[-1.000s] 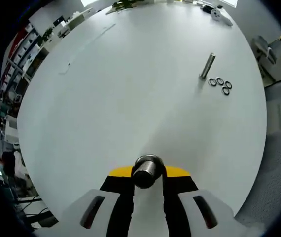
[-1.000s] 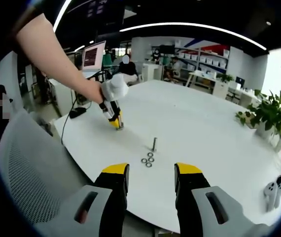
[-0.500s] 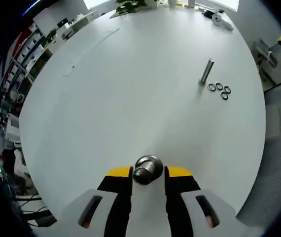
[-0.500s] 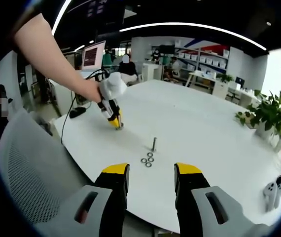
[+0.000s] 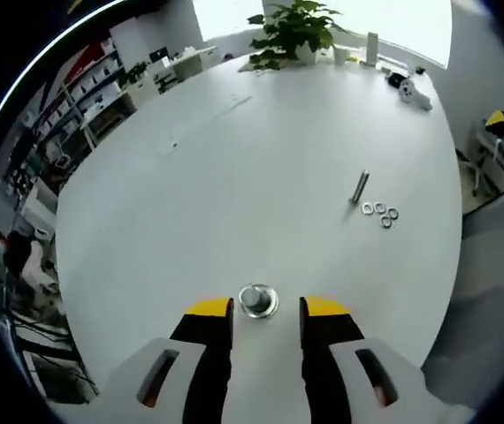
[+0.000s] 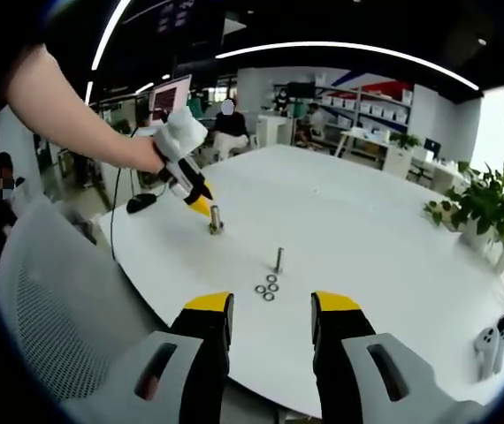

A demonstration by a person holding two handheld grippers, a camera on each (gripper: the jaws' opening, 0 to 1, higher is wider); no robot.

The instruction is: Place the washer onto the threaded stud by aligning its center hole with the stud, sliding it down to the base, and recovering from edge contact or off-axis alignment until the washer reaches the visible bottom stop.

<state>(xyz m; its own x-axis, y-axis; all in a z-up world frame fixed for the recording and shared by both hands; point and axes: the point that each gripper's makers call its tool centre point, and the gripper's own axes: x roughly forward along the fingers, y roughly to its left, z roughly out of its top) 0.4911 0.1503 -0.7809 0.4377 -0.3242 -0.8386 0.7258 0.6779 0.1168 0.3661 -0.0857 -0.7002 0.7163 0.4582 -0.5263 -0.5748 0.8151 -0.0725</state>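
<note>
A short metal stud on a round flanged base [image 5: 257, 300] stands upright on the white table [image 5: 234, 177], just ahead of my left gripper [image 5: 266, 309], whose yellow-tipped jaws are open and off it. Farther right a slim stud [image 5: 359, 187] stands upright with three small washers [image 5: 380, 212] lying beside it. In the right gripper view a hand holds the left gripper [image 6: 202, 206] tilted up and back from the flanged stud [image 6: 216, 221]. The slim stud [image 6: 278, 259] and washers [image 6: 267, 290] lie ahead of my open, empty right gripper [image 6: 271, 305].
A potted plant [image 5: 294, 31] and a white handheld controller [image 5: 416, 93] sit at the table's far edge. A grey mesh chair [image 6: 49, 309] stands at the near left of the right gripper view. A black item with a cable [image 6: 137, 201] lies at the table's left rim.
My left gripper opened, let go of the flanged stud and drew up and back from it. The stud stays standing on the table. The right gripper has held still.
</note>
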